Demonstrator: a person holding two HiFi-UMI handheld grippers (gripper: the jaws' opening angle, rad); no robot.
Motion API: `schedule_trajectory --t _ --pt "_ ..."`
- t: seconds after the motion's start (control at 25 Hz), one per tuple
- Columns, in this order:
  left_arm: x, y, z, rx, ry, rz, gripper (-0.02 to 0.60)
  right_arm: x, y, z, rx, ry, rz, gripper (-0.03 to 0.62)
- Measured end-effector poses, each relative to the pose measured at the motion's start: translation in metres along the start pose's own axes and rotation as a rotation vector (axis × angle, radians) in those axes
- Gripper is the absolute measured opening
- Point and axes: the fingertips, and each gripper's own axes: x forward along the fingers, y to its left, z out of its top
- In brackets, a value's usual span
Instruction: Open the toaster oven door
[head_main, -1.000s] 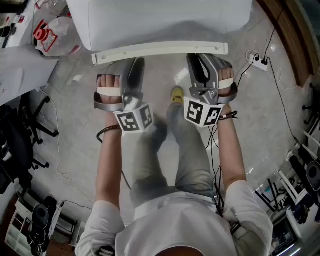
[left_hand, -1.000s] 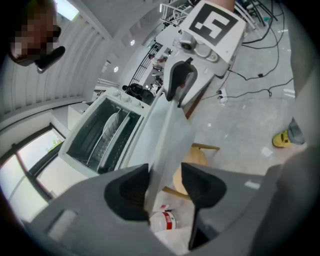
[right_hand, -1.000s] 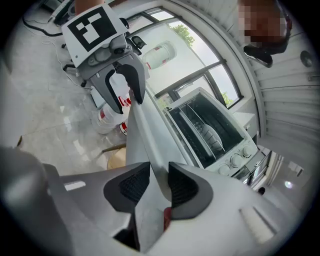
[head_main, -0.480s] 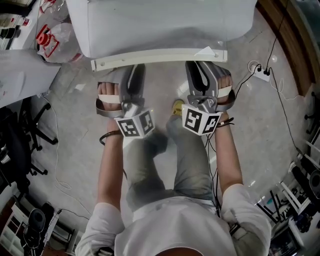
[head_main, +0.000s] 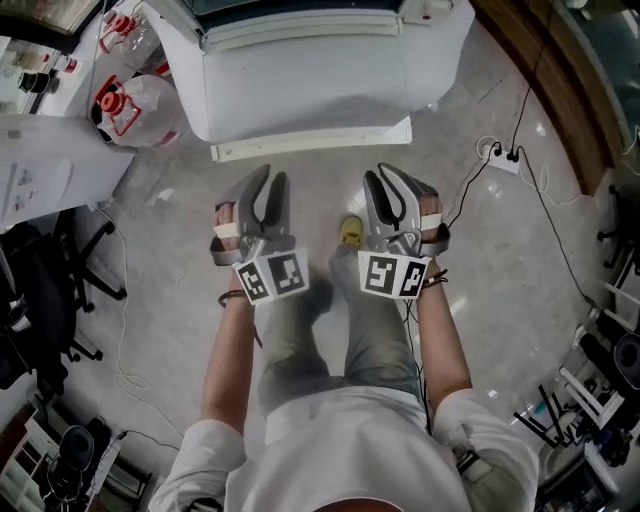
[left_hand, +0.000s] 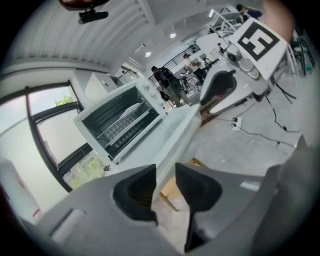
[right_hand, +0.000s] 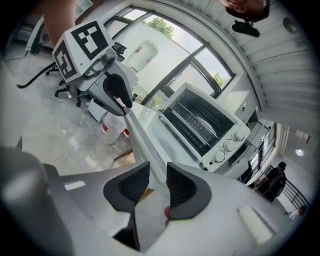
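Before one toaster oven (left_hand: 122, 122), both empty: right gripper (head_main: 388, 185) wide apart, left gripper (head_main: 265, 180) ajar, just narrowing

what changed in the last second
The left tool and right tool pulled back from the table edge toward the person. The left tool's jaws have just been closing, with nothing between them. The right tool stays open and empty; the toaster oven door stays shut.

Toaster oven (head_main: 300, 12) cut off by head view's top edge, door unreadable there. Distant people (left_hand: 161, 79) in left gripper view too small to make out.
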Motion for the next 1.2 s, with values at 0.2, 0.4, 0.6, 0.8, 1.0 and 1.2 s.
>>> schedule_trajectory --t 0.2,0.4,0.6,0.8,1.0,1.2 --pt "-0.039 0.049 0.052 -0.209 -0.015 0.007 0.101 -0.038 -0.053 0.048 0.203 0.007 -0.011 0.080" --pt "-0.080 0.113 0.099 -0.293 -0.029 0.067 0.044 -0.071 -0.118 0.099 0.349 -0.022 -0.055 0.026" --pt "-0.108 0.167 0.136 -0.394 -0.060 0.112 0.003 -0.087 -0.162 0.147 0.441 -0.062 -0.046 0.000" --pt "-0.122 0.201 0.157 -0.434 -0.082 0.113 -0.002 -0.095 -0.197 0.183 0.531 -0.093 -0.046 0.000" --pt "-0.143 0.232 0.176 -0.524 -0.117 0.138 -0.002 -0.112 -0.219 0.205 0.547 -0.109 -0.033 0.000" --pt "-0.162 0.244 0.208 -0.510 -0.159 0.138 -0.002 -0.134 -0.242 0.217 0.586 -0.124 -0.037 0.000"
